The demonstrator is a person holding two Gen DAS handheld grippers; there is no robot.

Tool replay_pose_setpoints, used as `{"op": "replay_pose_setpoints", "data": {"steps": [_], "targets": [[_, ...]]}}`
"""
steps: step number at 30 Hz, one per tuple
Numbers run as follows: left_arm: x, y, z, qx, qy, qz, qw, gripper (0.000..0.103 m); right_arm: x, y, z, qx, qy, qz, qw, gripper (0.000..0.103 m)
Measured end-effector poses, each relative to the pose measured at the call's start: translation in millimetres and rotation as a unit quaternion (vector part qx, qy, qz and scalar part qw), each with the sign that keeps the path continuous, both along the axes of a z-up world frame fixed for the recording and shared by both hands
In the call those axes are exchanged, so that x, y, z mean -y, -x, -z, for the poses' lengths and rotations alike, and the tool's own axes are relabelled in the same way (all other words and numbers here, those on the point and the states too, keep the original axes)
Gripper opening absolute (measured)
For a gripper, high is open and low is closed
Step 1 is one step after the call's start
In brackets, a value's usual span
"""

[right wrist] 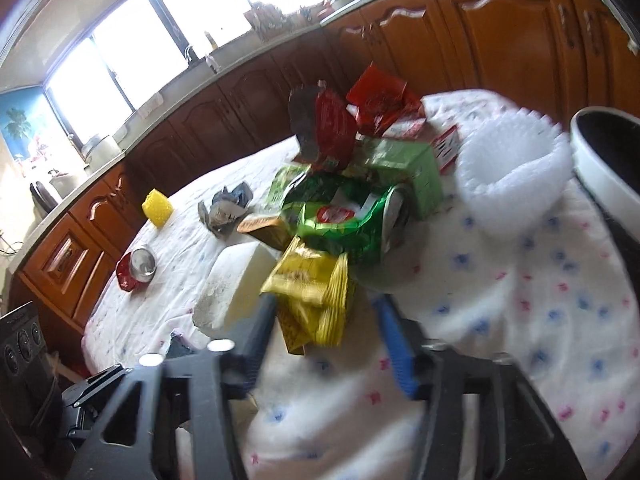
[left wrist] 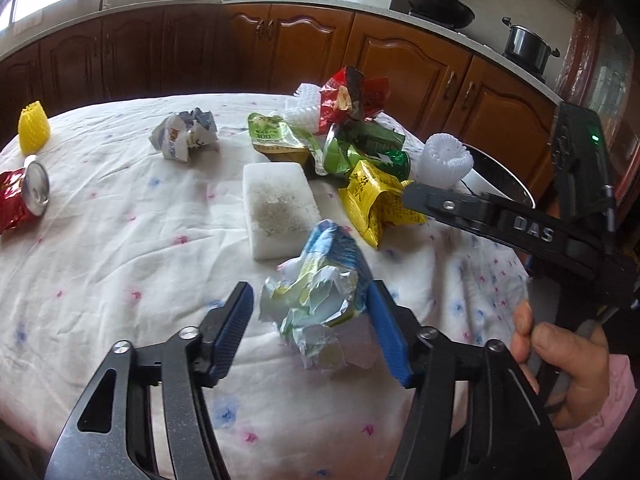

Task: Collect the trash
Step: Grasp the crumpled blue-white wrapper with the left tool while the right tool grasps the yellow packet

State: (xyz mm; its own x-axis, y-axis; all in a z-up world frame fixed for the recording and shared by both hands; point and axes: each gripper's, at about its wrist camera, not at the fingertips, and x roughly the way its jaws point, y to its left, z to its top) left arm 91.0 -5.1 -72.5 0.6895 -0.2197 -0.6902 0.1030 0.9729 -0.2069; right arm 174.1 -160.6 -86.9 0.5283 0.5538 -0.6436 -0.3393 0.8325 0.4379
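Daylight from blown-out windows (right wrist: 120,60) behind the counter, our left view sharp, our right view smeared by motion blur, fisheye bending at every edge, soft shadows.

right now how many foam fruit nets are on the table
3, and more may hide under the wrapper pile. A yellow net stands at the far left. One white net lies at the right edge by the bin. Another white net sits behind the pile.
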Motion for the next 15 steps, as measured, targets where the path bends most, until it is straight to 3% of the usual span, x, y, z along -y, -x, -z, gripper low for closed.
{"op": "replay_pose_setpoints", "data": {"steps": [7, 15], "targets": [[8.2, -6.9, -2.1, 0.004, 0.009, 0.031, 0.9995, 0.031, 14.4, 8.5, -5.3, 0.011, -0.017, 0.001, 1.000, 0.017], [23.6, -7.1, -15.9, 0.021, 0.012, 0.062, 0.9978, 0.028, 52.6, 28.5, -19.6, 0.027, -0.027, 0.037, 0.999, 0.016]]}}
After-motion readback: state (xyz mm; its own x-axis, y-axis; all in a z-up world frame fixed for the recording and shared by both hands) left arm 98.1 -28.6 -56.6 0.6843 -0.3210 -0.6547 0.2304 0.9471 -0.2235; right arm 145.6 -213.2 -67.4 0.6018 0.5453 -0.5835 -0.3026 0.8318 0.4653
